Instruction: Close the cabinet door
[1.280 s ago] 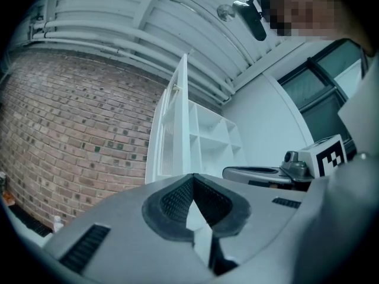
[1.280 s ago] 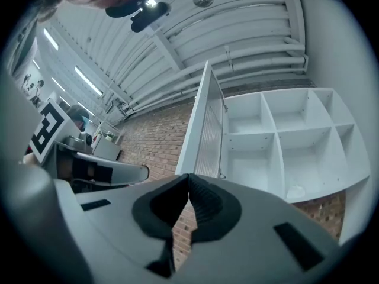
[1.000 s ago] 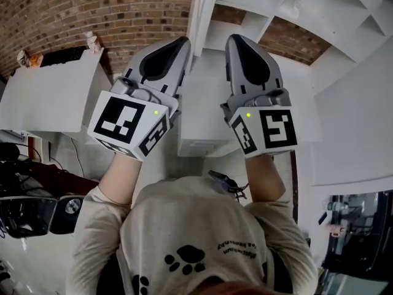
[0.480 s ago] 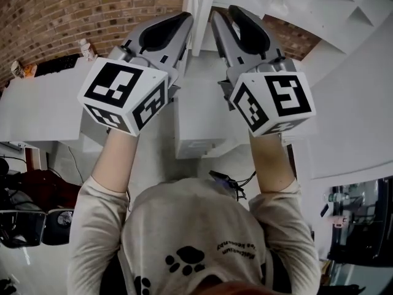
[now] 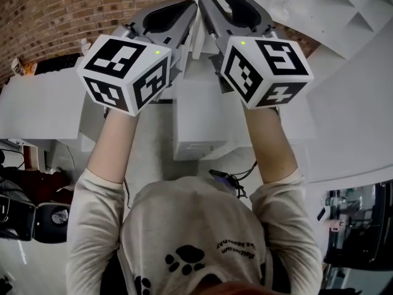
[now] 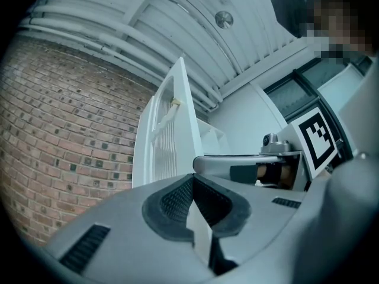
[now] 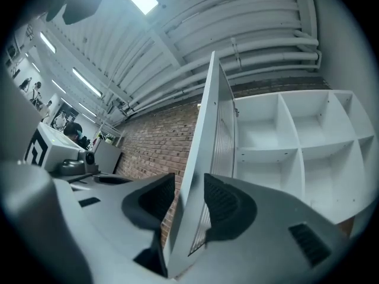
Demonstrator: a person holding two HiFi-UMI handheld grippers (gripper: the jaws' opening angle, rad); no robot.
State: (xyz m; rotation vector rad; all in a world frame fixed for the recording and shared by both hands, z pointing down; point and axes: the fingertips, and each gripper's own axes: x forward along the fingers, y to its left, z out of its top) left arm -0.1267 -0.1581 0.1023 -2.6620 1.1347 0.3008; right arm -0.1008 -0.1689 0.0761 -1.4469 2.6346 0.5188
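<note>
Brick wall (image 5: 73, 17) fills the upper left of the head view; a white shelved cabinet (image 5: 344, 17) fills the upper right; both my claws are raised side by side at top centre, their marker cubes (image 5: 126, 72) facing the camera.

Item one, cabinet door (image 7: 204, 135): white panel with a ribbed face, standing open and seen edge-on; in the right gripper view it runs from lower centre up to the upper middle of the frame, with the shelf compartments (image 7: 296, 141) to its right and brick to its left.

Item two, right claw (image 7: 189, 181): jaws opening and already wide; the door's edge stands between the pads (image 7: 228, 206); a gap shows on the left pad's side; the right pad sits just beside the ribbed face and does not press on it.

Item three, left claw (image 6: 192, 182): jaws together at the tips, nothing between them; the door rises beyond them in the upper middle of the left gripper view, apart from this claw; the right claw's body shows at centre right of that view.
</note>
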